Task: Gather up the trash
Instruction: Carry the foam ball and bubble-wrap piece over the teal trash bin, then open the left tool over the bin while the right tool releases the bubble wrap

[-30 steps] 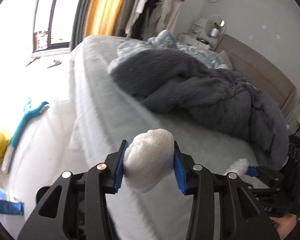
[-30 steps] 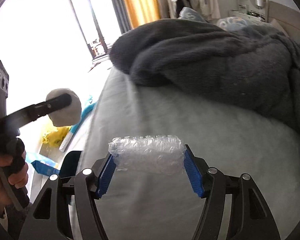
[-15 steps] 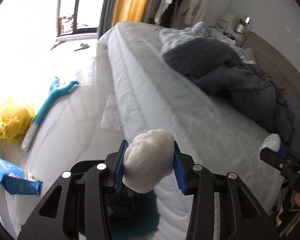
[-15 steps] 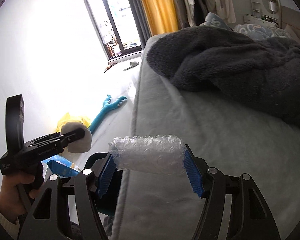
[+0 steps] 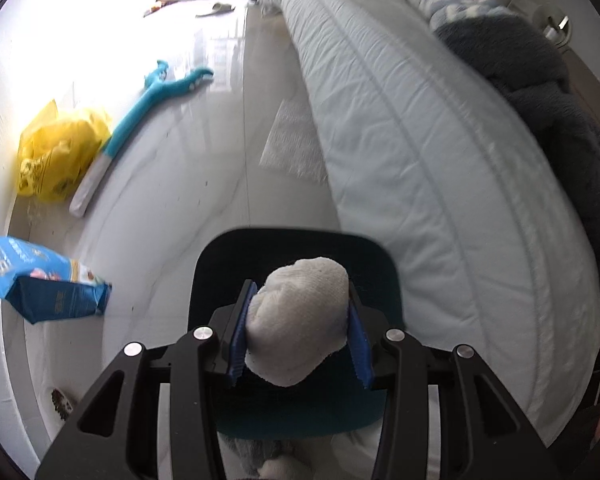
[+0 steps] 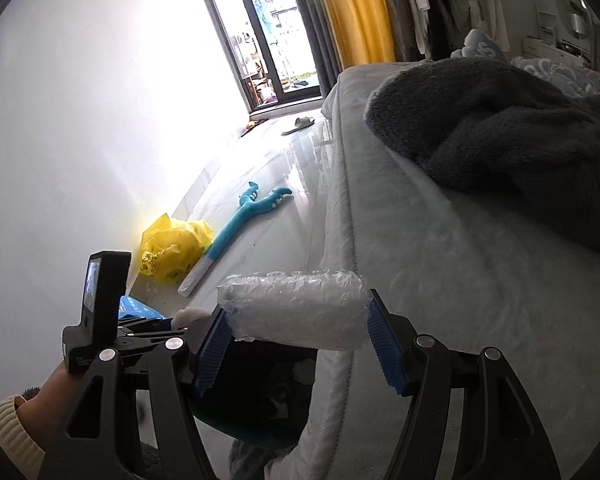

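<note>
With both jaws clamped, left gripper [image 5: 298, 334] on the white wad [image 5: 298, 324] over the dark bin [image 5: 220, 264] at lower centre, right gripper [image 6: 296, 342] on bubble wrap [image 6: 296, 306], we reckon only dropping's left, plus floor litter like the yellow bag [image 5: 56, 152].

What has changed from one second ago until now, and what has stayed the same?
The left gripper swung away from the bed and tipped down; its white wad now hangs over the dark blue bin. The right gripper, with its bubble wrap, moved toward the bed's edge. Both grips are unchanged; nothing was released.
</note>
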`<state>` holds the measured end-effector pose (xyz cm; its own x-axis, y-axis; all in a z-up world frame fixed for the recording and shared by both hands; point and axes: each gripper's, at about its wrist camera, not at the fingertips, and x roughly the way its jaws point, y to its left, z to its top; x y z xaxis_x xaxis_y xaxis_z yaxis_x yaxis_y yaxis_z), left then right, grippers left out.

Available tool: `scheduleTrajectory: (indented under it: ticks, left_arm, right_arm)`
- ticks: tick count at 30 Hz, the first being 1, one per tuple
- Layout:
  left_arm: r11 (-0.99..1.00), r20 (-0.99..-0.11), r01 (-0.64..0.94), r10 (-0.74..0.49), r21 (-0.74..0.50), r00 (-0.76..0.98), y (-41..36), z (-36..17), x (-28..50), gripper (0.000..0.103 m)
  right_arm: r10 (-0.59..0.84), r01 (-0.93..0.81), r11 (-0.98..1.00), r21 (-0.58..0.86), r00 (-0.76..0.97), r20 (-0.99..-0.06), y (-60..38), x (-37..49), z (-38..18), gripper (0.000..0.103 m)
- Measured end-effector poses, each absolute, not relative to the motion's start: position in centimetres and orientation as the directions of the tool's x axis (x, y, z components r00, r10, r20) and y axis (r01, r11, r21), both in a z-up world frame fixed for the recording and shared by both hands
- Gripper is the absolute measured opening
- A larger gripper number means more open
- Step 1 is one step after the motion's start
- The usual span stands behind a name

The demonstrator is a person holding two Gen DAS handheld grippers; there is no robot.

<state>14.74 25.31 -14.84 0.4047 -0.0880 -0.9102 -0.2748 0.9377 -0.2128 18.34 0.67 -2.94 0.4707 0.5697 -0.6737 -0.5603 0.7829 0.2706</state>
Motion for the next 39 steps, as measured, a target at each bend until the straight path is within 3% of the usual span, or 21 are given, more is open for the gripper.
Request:
scheduleTrajectory:
  ticks: [7, 12, 14, 39]
  left_arm:
    - [0.926, -0.945, -0.296, -0.146, -0.234, 0.293, 26.9, -18.5, 13.2, 0.048]
    - [0.916, -0.947, -0.307, -0.179, -0.259, 0.265, 27.8, -19.3, 12.1, 0.069]
    - [0.917, -0.946, -0.302, -0.181, -0.262, 0.269, 28.1, -19.2, 11.8, 0.072]
    - [0.914, -0.882, -0.318, -0.080, -0.250, 0.464, 34.4, -14.6, 6.7, 0.081]
  right_arm:
    - [0.580, -0.582, 0.765, 0.277, 0.436, -0.688, 3.8, 18.1, -3.7, 0.066]
    - [0.576, -0.598, 0.755, 0.270, 0.406, -0.709, 6.2, 17.9, -4.7, 0.066]
    - [0.570, -0.601, 0.754, 0.266, 0.395, -0.720, 6.9, 18.0, -5.3, 0.066]
    - [0.409, -0.597, 0.778, 0.197, 0.243, -0.880, 14.7, 18.5, -15.2, 0.066]
